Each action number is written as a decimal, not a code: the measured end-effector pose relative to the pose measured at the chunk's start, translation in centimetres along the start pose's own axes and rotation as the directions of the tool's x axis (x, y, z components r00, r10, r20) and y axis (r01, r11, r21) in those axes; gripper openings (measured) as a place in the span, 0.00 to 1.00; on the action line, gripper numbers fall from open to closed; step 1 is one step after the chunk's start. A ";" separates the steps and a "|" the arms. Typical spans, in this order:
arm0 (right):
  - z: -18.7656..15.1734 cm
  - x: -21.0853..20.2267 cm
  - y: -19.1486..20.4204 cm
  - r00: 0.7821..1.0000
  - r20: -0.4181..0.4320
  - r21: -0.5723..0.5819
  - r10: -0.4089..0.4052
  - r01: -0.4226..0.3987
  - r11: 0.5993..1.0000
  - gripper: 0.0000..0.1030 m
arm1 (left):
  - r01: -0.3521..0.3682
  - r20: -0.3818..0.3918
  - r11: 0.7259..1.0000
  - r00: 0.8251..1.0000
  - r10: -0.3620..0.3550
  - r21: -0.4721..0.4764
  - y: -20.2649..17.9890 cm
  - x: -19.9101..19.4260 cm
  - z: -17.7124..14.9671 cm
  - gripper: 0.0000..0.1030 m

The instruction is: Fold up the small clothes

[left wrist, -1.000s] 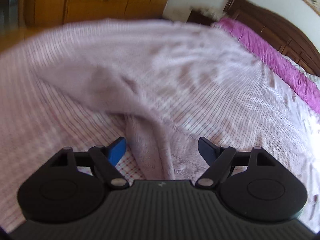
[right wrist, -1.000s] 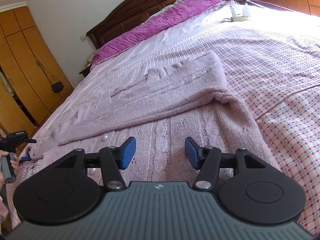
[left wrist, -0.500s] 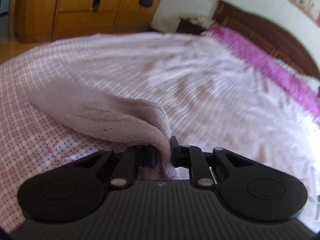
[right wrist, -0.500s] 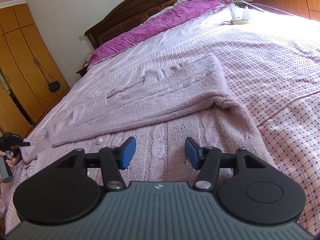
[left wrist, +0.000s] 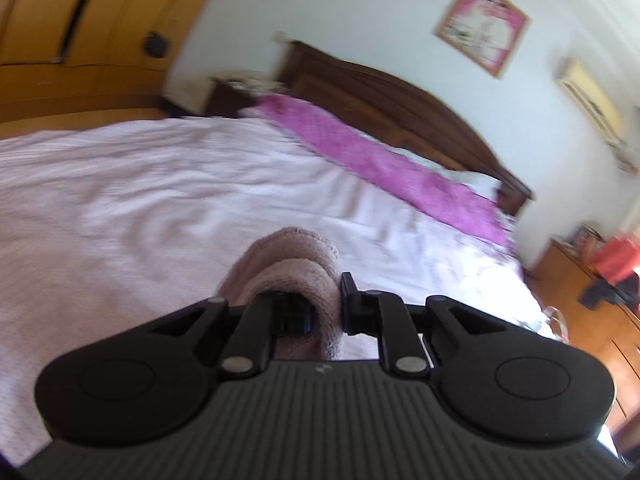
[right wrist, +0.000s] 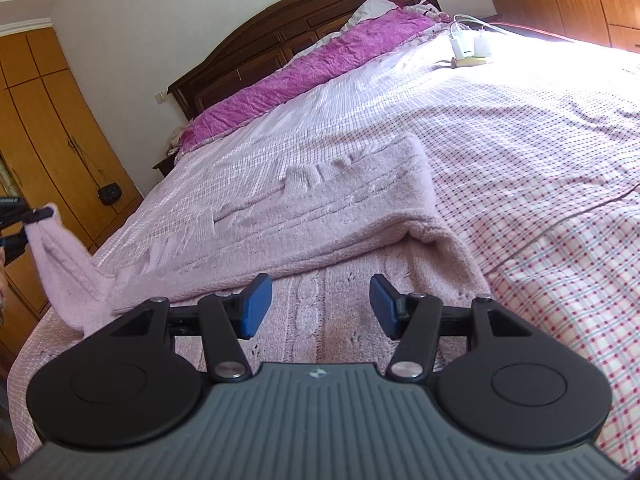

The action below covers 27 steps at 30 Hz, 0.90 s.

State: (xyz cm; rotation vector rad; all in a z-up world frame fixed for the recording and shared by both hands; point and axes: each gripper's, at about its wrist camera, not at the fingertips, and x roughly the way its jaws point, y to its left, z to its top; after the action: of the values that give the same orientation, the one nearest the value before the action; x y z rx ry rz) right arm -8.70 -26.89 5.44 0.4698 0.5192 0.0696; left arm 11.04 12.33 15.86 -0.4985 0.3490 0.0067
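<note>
Sleeve end lifted off the bed since a second ago, when it lay flat between parted jaws.

The fuzzy pink cable-knit sweater [right wrist: 320, 216] is spread on the checked bedspread [right wrist: 540, 168]; its sleeve [left wrist: 296, 268] is clamped in the left gripper [left wrist: 320, 314], raised at far left. The plush knit could be slipped or the laid fold dragged askew if pulled hard. The right gripper [right wrist: 316, 306] is held agape, empty, above the hem.

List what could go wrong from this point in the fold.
1. The left gripper pinches only a thick rolled edge of the pink sweater; the plush fabric might slip out mid-lift.
2. The right gripper hangs open over the body, pinning nothing, so the lifted sleeve could drag the already folded layer askew.
</note>
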 end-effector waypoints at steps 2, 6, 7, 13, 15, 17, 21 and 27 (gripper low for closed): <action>0.1 -0.2 -0.3 1.000 0.008 0.004 -0.007 0.007 1.000 0.60 | 0.032 -0.005 0.999 0.999 -0.031 0.031 -2.7 0.7 -1.1 0.15; 0.2 -0.7 -1.1 1.000 0.014 0.018 -0.011 0.011 1.000 0.60 | 0.102 -0.078 0.992 0.992 -0.096 0.079 -7.2 2.4 -4.7 0.15; 0.2 -0.8 -1.2 1.000 0.016 0.021 -0.008 0.008 1.000 0.60 | 0.112 -0.103 0.989 0.989 -0.102 0.095 -8.1 2.9 -5.8 0.15; -0.9 -0.5 -2.5 1.000 -0.012 0.059 0.011 -0.010 0.998 0.60 | 0.114 -0.247 0.974 0.967 -0.063 0.197 -11.0 6.3 -12.1 0.15; -1.4 -0.2 -2.7 1.000 -0.017 0.068 0.020 -0.018 0.998 0.60 | 0.125 -0.296 0.965 0.954 -0.053 0.230 -11.2 7.2 -13.6 0.16; -1.6 0.0 -2.8 1.000 -0.015 0.067 0.023 -0.022 0.997 0.60 | 0.154 -0.358 0.954 0.932 -0.055 0.256 -11.3 7.8 -14.9 0.17; -1.6 0.2 -3.1 0.999 -0.014 0.078 0.035 -0.034 0.996 0.60 | 0.218 -0.442 0.924 0.895 -0.061 0.314 -11.8 7.7 -16.9 0.33; -1.5 0.3 -3.1 0.999 -0.015 0.082 0.034 -0.033 0.996 0.60 | 0.171 -0.403 0.914 0.915 -0.008 0.369 -12.0 5.3 -16.4 0.63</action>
State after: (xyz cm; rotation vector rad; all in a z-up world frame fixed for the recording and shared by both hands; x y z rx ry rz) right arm -9.38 -28.94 2.75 0.5585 0.5316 0.0847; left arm 11.79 -6.40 6.23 -0.1035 0.7067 -0.2569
